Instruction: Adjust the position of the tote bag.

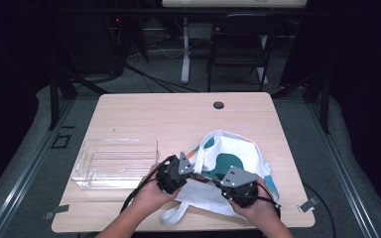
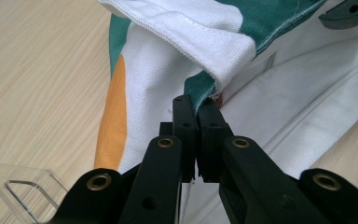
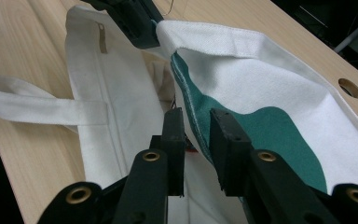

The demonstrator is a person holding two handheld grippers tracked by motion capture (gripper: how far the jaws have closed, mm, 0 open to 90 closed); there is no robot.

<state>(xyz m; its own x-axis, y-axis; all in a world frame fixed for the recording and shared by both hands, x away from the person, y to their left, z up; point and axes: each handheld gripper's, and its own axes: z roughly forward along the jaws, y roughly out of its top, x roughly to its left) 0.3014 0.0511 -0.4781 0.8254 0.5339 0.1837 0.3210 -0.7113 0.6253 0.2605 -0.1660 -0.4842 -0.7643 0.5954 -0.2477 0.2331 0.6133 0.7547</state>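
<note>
Looking at the high view first, the tote bag sits near the desk's front edge, right of centre, with the left gripper and right gripper both at its mouth. A clear plastic tray lies just beside it toward the front-left corner, and the back half of the desk is free room.

Left gripper view: jaws together, clamped on the bag's hem. It's soft canvas, light and floppy I'd guess, so the stitched rim is the spot to grab.

Right gripper view: jaws apart, straddling the green-printed rim without pinching it (not a grip yet). The loose handle trails toward the front edge and could snag.
</note>
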